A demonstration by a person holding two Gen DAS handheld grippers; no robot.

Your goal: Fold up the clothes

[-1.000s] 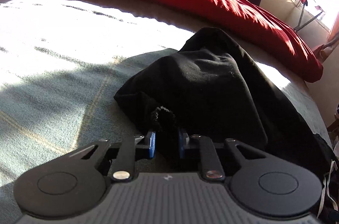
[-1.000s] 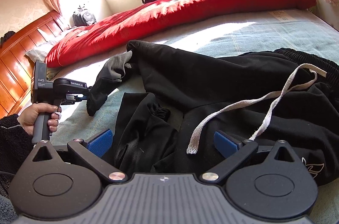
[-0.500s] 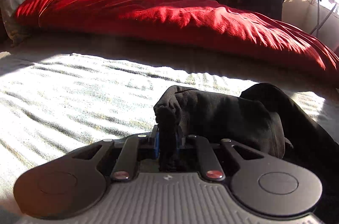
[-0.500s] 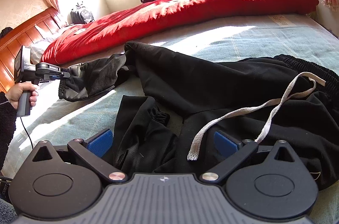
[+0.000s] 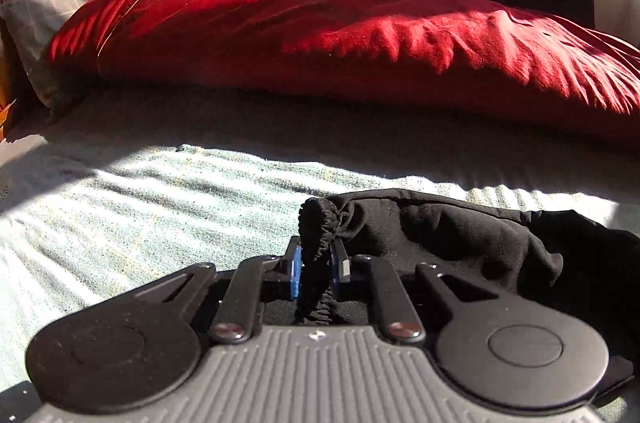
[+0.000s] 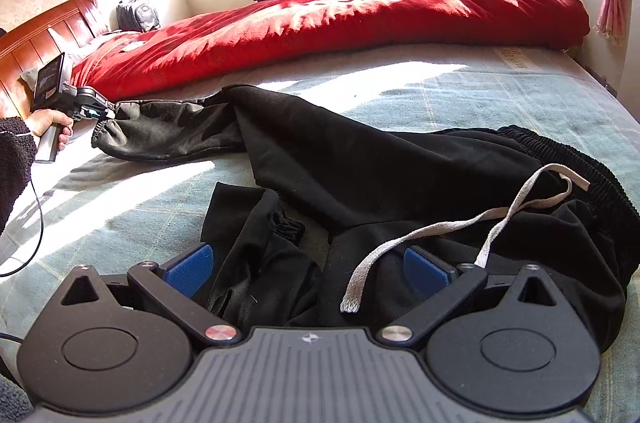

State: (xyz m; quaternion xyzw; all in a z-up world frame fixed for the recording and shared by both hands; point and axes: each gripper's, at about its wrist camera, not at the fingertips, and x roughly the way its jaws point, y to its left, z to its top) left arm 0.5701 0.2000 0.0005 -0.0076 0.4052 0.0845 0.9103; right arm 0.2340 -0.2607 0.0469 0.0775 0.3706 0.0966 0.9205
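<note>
Pulled farther toward the headboard (image 6: 24,43), the left gripper (image 5: 316,269) clenches the trouser cuff (image 5: 318,223) of the black trousers (image 6: 360,159). Only the right view shows them spread before the red quilt (image 6: 340,19), under the right gripper (image 6: 308,265), jaws released.

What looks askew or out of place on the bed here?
The black sweatpants lie crooked: one leg is stretched out by its cuff in the left tongs, the other leg is crumpled near the open right tongs.
</note>
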